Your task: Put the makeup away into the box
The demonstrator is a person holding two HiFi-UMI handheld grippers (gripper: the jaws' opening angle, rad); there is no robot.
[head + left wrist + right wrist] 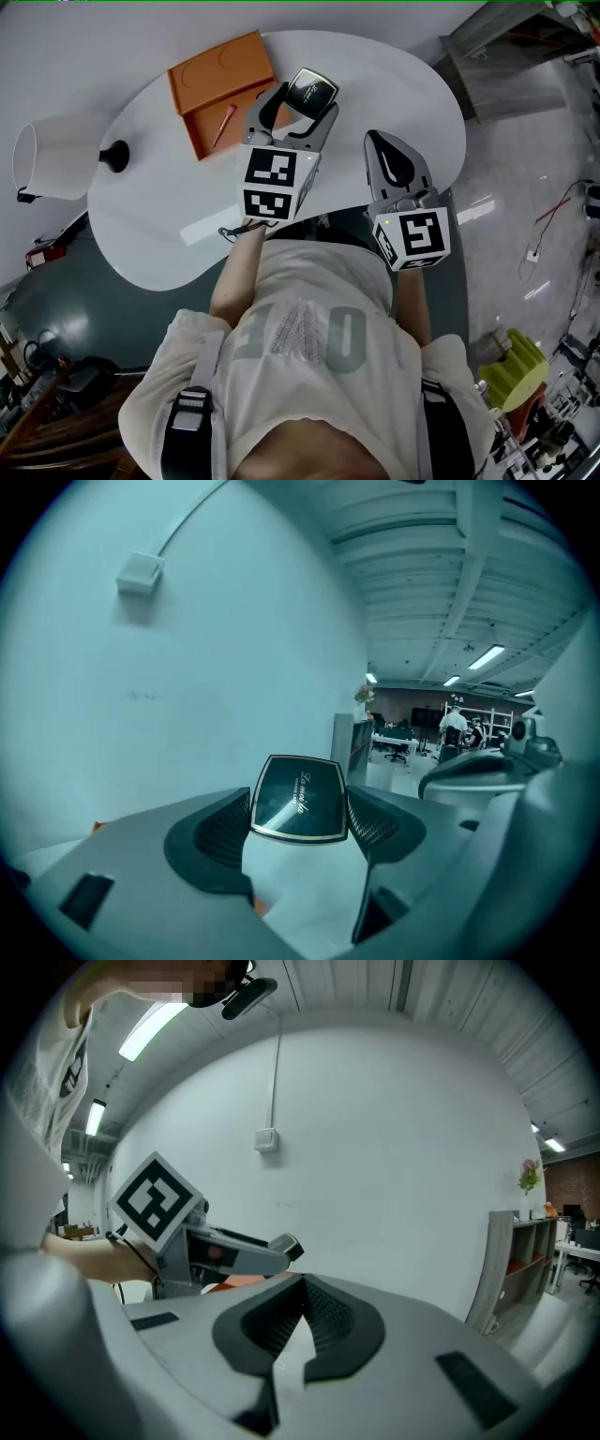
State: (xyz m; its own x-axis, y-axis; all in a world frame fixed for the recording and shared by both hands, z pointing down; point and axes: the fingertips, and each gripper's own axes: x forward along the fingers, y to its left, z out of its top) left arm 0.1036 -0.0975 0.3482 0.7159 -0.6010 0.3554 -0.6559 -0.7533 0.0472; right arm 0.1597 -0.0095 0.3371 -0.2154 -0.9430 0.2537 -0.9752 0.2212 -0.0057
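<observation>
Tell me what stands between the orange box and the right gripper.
The left gripper, its jaws closed on a black compact, stands between the orange box and the right gripper. The head view shows it best.

Head view looks steeply down at the table (394,84); both gripper views face the wall (187,667), nearly level; the right one also shows the left gripper (284,1247).

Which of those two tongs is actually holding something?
The left tongs, clamped on the black compact; the right tongs are shut with nothing between them.
</observation>
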